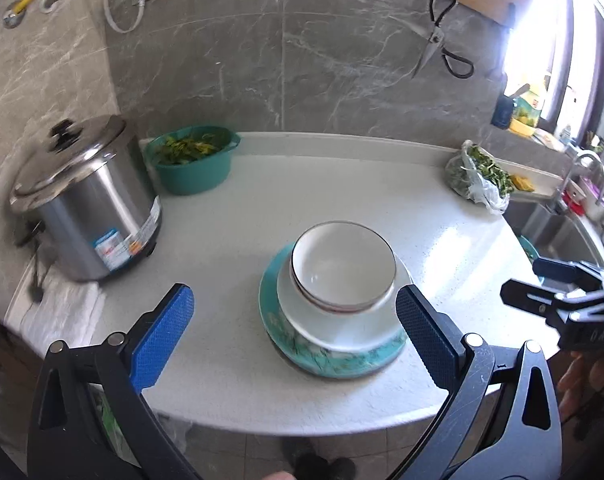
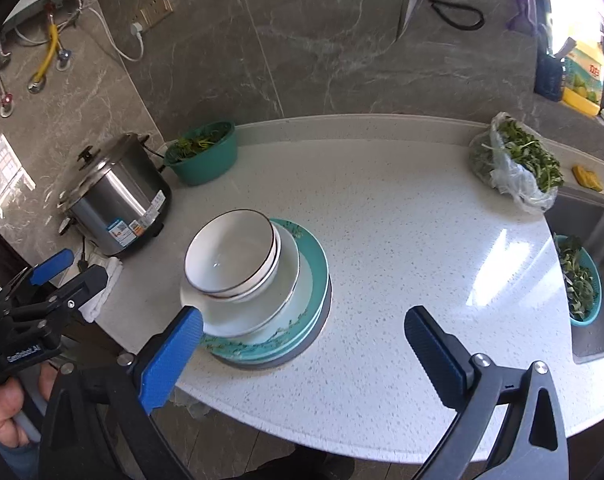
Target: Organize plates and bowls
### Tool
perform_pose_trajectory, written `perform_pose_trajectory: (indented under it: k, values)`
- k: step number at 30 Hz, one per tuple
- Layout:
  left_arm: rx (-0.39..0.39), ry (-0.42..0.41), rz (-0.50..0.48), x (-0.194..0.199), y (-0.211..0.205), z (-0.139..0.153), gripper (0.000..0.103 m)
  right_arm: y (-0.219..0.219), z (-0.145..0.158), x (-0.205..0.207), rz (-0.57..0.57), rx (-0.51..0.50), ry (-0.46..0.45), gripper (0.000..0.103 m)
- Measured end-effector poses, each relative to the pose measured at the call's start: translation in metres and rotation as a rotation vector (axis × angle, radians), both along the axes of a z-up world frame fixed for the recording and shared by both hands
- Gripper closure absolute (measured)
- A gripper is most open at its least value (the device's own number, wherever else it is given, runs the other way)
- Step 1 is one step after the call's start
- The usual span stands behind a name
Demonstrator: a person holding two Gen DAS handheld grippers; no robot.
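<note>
A stack stands on the white counter (image 1: 229,240): two white bowls with dark rims (image 1: 342,266) nested, on a larger white bowl (image 1: 342,324), on a teal patterned plate (image 1: 334,356). The same stack shows in the right wrist view, with the bowls (image 2: 231,254) above the white bowl (image 2: 257,312) and the teal plate (image 2: 316,272). My left gripper (image 1: 293,336) is open and empty, held near the front of the stack. My right gripper (image 2: 302,344) is open and empty, to the right of the stack. The right gripper also shows at the left wrist view's right edge (image 1: 562,292).
A steel rice cooker (image 1: 85,208) stands at the left on a white towel (image 1: 61,308). A teal basin of greens (image 1: 191,160) is at the back. A plastic bag of greens (image 2: 514,164) lies at the back right. A sink (image 2: 594,280) with a teal strainer is on the right.
</note>
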State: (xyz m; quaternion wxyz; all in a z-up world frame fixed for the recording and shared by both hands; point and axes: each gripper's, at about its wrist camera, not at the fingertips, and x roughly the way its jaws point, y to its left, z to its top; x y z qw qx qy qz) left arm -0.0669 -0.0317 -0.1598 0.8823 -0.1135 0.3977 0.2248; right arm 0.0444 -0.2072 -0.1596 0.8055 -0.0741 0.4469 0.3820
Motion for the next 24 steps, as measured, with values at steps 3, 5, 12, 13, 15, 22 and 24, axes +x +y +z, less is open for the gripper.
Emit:
perform_pose_trajectory:
  k: [3, 5, 12, 13, 15, 22, 24]
  values:
    - [0.025, 0.030, 0.001, -0.009, -0.023, 0.008, 0.000, -0.007, 0.005, -0.010, 0.002, 0.002, -0.010, 0.000]
    - [-0.018, 0.018, -0.042, -0.016, -0.037, 0.011, 0.000, -0.011, 0.009, -0.019, 0.000, 0.006, -0.017, 0.000]
    - [-0.351, -0.074, -0.218, -0.032, -0.044, 0.006, 0.000, -0.016, 0.026, -0.045, -0.049, 0.029, -0.065, 0.000]
    - [-0.347, -0.078, -0.234, -0.033, -0.044, 0.008, 0.000, -0.016, 0.027, -0.047, -0.063, 0.032, -0.068, 0.000]
    - [-0.350, -0.101, -0.266, -0.038, -0.041, 0.012, 0.000, -0.014, 0.030, -0.052, -0.094, 0.038, -0.081, 0.000]
    - [-0.384, -0.207, -0.292, -0.058, -0.006, 0.031, 0.000, 0.004, 0.037, -0.068, -0.144, 0.020, -0.111, 0.000]
    - [-0.387, -0.214, -0.306, -0.057, 0.006, 0.037, 0.000, 0.009, 0.040, -0.073, -0.151, 0.009, -0.129, 0.000]
